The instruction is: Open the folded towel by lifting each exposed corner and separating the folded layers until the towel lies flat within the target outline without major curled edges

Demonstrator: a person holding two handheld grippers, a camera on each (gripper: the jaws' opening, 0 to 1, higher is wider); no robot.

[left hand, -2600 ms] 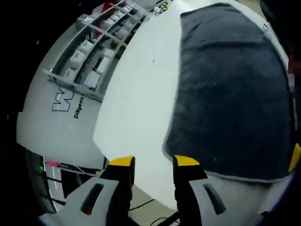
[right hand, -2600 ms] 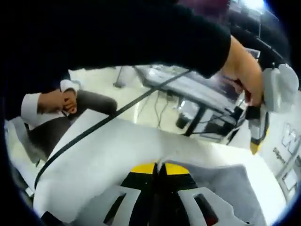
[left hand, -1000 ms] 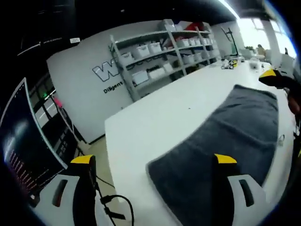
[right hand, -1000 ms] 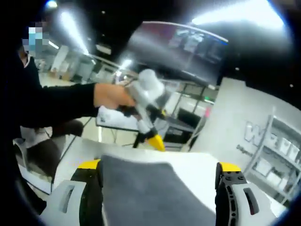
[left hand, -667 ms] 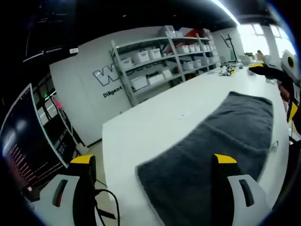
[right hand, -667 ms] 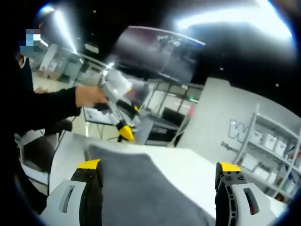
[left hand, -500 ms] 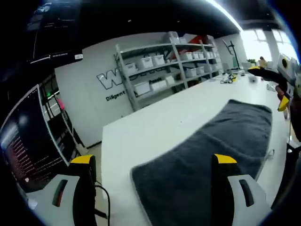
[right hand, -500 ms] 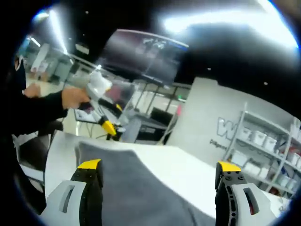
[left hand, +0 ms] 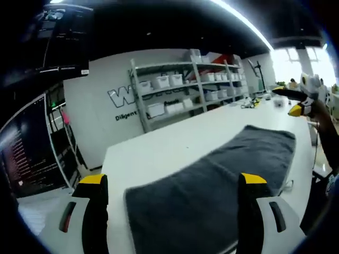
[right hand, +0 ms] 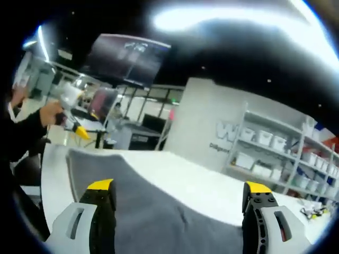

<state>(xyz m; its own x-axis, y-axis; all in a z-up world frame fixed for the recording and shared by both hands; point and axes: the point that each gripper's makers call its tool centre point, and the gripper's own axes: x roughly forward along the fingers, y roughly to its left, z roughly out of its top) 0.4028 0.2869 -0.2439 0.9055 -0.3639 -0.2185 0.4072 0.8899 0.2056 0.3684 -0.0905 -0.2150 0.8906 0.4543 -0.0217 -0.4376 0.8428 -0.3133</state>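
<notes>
A white wall (left hand: 100, 111) beyond the left gripper's jaws carries a large outlined "W" and, beneath it, small dark lettering reading roughly "Diligent"; the rest is hidden.

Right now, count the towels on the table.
1: a dark grey towel spread along the white table, seen between each tool's open jaws. Layers beneath can't be ruled out.

we see the towel (left hand: 212, 182) as dark grey cloth, matt and rough with a nubby pile. the table (left hand: 159, 151) under it looks smooth, white and faintly glossy. the left gripper (left hand: 169, 182) and the right gripper (right hand: 179, 186) look like matt grey plastic with black jaws and yellow tips. the shelf rack (left hand: 185, 87) looks like pale painted metal.
</notes>
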